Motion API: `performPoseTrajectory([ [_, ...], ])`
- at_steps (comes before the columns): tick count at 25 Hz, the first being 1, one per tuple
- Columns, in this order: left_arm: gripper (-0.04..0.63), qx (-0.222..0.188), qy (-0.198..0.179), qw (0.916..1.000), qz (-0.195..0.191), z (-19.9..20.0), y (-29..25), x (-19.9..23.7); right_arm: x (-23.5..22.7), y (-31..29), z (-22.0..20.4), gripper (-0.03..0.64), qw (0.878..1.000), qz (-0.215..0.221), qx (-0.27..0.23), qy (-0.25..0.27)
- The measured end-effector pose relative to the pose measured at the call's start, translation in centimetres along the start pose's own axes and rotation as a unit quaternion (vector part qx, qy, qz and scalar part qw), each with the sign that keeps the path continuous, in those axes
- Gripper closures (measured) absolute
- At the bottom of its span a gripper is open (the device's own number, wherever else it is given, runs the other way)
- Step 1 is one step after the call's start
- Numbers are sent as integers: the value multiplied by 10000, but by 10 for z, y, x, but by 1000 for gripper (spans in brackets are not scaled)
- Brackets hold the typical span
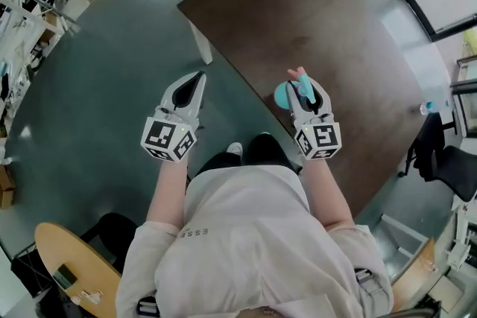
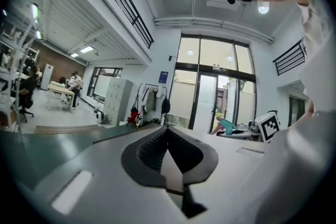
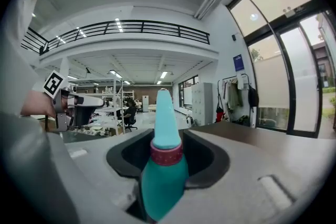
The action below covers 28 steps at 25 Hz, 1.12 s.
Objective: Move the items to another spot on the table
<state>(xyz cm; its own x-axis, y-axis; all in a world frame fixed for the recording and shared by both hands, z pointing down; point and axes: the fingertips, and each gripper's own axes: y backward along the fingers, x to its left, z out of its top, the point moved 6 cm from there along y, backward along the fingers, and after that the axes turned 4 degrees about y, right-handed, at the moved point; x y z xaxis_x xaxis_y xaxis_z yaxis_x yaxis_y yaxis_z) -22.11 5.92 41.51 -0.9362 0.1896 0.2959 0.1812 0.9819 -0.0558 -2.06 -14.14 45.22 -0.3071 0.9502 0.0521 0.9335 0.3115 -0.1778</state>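
Bottle (image 3: 165,165), teal, clamped in your right tongs (image 1: 305,91) over the near edge of the tabletop (image 1: 298,18); only the right gripper view shows its red band (image 3: 167,153). Your left tongs (image 2: 168,136) are pressed together, empty, above the floor (image 1: 112,86). Your shirt (image 1: 246,234) reads ESSE.

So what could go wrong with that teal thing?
The teal thing pokes out past the right gripper's jaws, so it might slip or tip. It hangs near the table edge, so if it dropped it could land on the floor.
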Motion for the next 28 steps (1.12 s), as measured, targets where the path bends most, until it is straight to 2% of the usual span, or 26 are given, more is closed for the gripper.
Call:
performPoseTrajectory([
  [10, 583, -287, 96, 9927, 1171, 8, 51, 79, 55, -120, 13, 457, 9937, 1108, 21, 193],
  [15, 583, -311, 111, 9880, 1510, 18, 53, 128, 73, -177, 18, 457, 9909, 1335, 10, 181],
  [20, 583, -271, 76, 9889, 1461, 37, 32, 174, 83, -227, 22, 457, 9907, 1356, 62, 121],
  [28, 583, -153, -58, 9951, 971, 63, -20, 227, 73, -280, 33, 457, 9941, 1066, 133, 138],
])
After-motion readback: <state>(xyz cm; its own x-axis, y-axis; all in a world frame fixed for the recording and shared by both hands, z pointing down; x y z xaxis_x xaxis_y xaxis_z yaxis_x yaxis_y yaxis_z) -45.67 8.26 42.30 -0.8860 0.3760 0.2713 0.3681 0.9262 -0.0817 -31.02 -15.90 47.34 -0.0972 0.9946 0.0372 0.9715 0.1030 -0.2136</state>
